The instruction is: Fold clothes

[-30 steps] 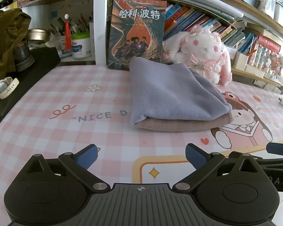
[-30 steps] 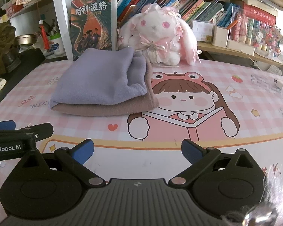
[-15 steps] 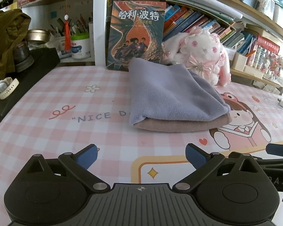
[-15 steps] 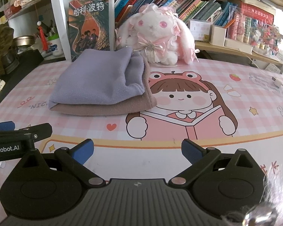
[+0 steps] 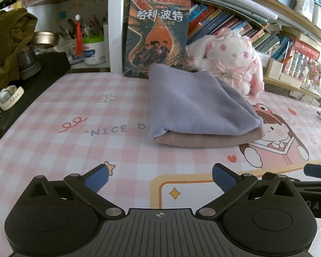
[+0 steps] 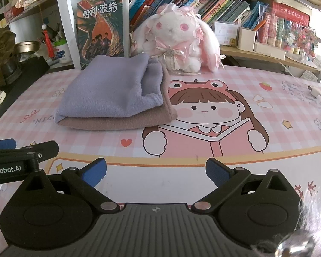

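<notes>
A: Item, clothes: where are they lying?
B: Ahead-right of left claw, ahead-left of right claw; long axis crosswise. Both claws are gaping, empty, neither nearer.

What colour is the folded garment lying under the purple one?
Dusty pinkish brown garment, clearest in the right wrist view.

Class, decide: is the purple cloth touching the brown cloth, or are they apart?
Touching. The right wrist view shows the purple cloth lying folded directly on the brown cloth, no gap along their shared front edge.
</notes>
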Tool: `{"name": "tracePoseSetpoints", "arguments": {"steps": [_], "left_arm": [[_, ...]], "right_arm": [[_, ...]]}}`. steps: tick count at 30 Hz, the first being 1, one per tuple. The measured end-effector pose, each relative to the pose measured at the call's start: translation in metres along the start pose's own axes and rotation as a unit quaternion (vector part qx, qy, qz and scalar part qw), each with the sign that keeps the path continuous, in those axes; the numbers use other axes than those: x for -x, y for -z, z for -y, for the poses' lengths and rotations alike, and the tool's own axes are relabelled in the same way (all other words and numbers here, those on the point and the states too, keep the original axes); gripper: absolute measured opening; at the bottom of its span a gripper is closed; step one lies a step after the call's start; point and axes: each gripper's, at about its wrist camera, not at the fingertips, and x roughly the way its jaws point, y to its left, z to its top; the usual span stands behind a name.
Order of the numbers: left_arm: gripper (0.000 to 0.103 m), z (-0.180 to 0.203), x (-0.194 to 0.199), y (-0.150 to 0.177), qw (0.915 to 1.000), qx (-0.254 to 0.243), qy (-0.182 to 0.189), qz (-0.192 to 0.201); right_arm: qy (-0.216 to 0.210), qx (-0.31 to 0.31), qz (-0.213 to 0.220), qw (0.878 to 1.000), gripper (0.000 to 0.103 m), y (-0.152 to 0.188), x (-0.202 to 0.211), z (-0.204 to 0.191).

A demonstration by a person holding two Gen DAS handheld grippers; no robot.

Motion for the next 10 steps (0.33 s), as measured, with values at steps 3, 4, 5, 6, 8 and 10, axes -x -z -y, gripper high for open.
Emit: {"name": "tracePoseSetpoints", "arguments": {"steps": [3, 4, 5, 6, 8, 10], "left_arm": [[0.103, -0.001, 0.0011, 0.0005, 1.0, 0.007, -0.001, 0.001], [0.103, -0.0009, 0.0012, 0.0005, 1.0, 0.009, -0.001, 0.001], [0.103, -0.0006, 0.0015, 0.0007, 1.0, 0.008, 0.0, 0.001], [0.103, -0.0002, 0.0016, 0.0008, 1.0, 0.007, 0.0, 0.0], [0.103, 0.0004, 0.0022, 0.0013, 1.0, 0.004, -0.001, 0.002], [0.103, 0.001, 0.0027, 0.0015, 1.0, 0.0, -0.003, 0.003]], "right_arm": [[-0.001, 0.001, -0.001, 1.0, 0.1, 0.0007, 0.0005, -0.0004], [-0.001, 0.002, -0.001, 1.0, 0.1, 0.0009, 0.0007, -0.0007], [-0.001, 0.002, -0.001, 1.0, 0.1, 0.001, 0.0008, -0.0008], [-0.001, 0.002, -0.002, 1.0, 0.1, 0.0012, 0.0009, -0.0008], [-0.001, 0.001, -0.003, 1.0, 0.1, 0.0013, 0.001, -0.0007], [-0.001, 0.001, -0.004, 1.0, 0.1, 0.001, 0.001, -0.0004]]}}
